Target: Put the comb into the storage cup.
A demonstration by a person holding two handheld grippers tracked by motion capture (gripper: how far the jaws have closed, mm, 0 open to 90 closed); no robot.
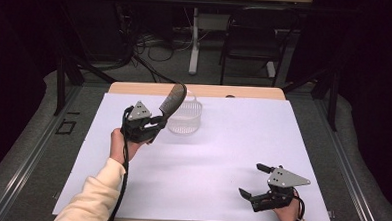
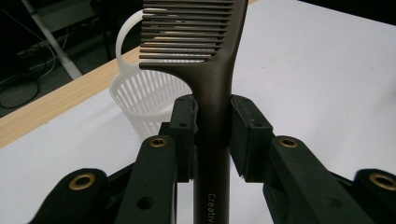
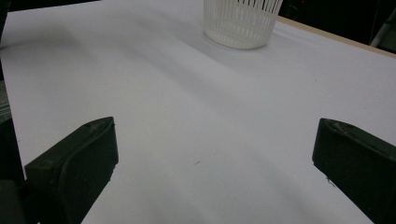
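Your left gripper [image 1: 156, 126] is clamped on the handle of a dark brown plastic comb [image 2: 212, 88], held up just beside the white slotted plastic basket [image 1: 185, 117] at the far side of the white tabletop [image 1: 222, 156]. Your right gripper [image 1: 253, 180] rests near the front edge, its jaws spread wide with nothing between them.

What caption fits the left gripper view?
Left gripper clamps a brown comb before a white basket.

Comb [image 2: 212, 93]: dark brown, pale lettering on handle. Basket [image 1: 185, 118]: white, vertical slatted pattern. Left tongs [image 2: 212, 126]: black, brass-coloured rivets. Right tongs [image 3: 210, 163]: black. Bench [image 1: 222, 156]: white sheet over light wood edge. Sleeve [image 1: 97, 196]: cream.
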